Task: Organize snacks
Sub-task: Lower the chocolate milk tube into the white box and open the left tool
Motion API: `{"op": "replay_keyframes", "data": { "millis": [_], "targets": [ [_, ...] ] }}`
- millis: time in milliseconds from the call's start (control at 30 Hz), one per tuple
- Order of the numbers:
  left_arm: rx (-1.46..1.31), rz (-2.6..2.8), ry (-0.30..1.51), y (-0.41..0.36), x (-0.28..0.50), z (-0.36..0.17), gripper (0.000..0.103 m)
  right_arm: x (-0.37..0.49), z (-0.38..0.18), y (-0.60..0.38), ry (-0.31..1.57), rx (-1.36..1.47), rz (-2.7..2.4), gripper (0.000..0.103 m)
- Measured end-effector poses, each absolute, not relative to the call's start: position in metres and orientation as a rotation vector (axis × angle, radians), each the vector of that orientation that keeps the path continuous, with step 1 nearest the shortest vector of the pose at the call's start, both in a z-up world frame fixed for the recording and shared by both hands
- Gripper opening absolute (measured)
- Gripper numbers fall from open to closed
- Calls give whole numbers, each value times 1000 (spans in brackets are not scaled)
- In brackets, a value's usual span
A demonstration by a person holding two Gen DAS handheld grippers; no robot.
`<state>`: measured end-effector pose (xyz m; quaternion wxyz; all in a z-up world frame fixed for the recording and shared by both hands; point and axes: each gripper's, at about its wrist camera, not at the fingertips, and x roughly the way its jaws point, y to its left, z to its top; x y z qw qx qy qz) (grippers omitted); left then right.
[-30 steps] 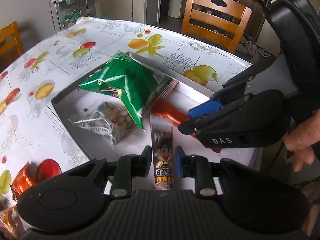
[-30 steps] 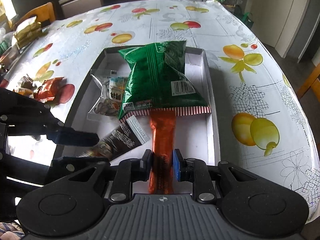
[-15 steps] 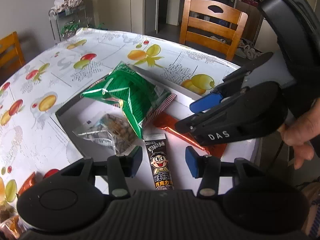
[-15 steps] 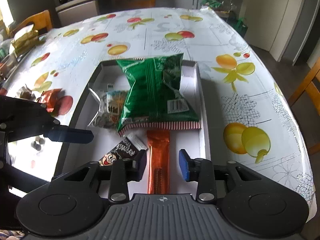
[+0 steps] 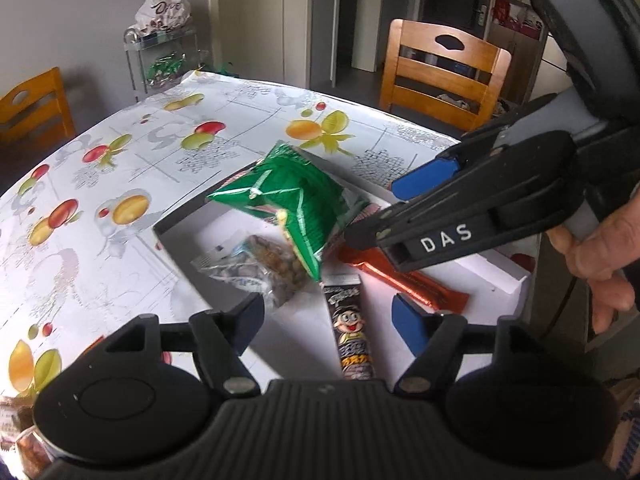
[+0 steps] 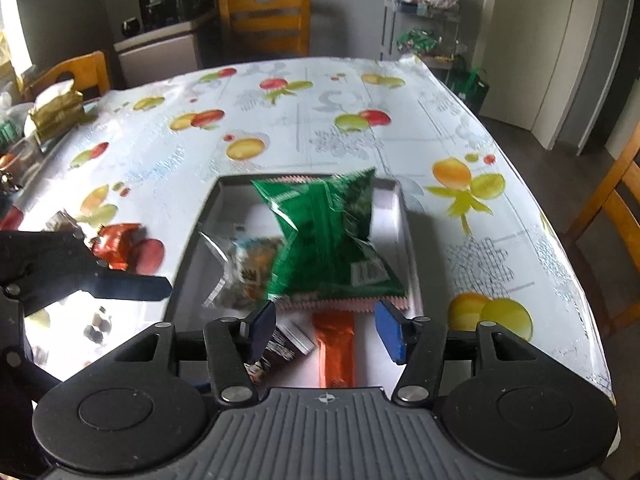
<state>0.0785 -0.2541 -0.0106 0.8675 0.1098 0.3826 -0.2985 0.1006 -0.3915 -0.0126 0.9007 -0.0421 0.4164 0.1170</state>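
A shallow white box [image 5: 502,270] [image 6: 400,208] lies on the fruit-print table and holds a green chip bag [image 5: 296,200] [image 6: 332,240], a clear bag of nuts [image 5: 260,268] [image 6: 244,268], an orange bar [image 5: 404,280] [image 6: 338,352] and a dark cartoon-print bar [image 5: 352,332] [image 6: 280,350]. My left gripper [image 5: 330,322] hangs above the cartoon bar, its jaws opening and clear of it. My right gripper [image 6: 326,330] hangs above the orange bar, jaws opening too, pads off the wrapper. In the left wrist view the right gripper [image 5: 400,208] reaches in from the right, held by a hand [image 5: 600,248].
Loose snacks, one an orange-red packet [image 6: 116,244], lie on the table left of the box. Wooden chairs [image 5: 444,76] [image 6: 266,20] stand around the table, and a wire rack [image 6: 420,40] with bags stands beyond it. The table's edge [image 6: 560,240] curves close on the right.
Both grippers have let go: the left released the cartoon bar, the right the orange bar. Their jaws spread wider and both lifted up and back from the box.
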Motion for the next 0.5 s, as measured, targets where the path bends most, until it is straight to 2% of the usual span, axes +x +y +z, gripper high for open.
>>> {"op": "replay_keyframes", "data": {
  "millis": [500],
  "targets": [
    [174,-538,815,-199,66,-5,71,101,-1,-343,826,-102,331,63]
  ]
}}
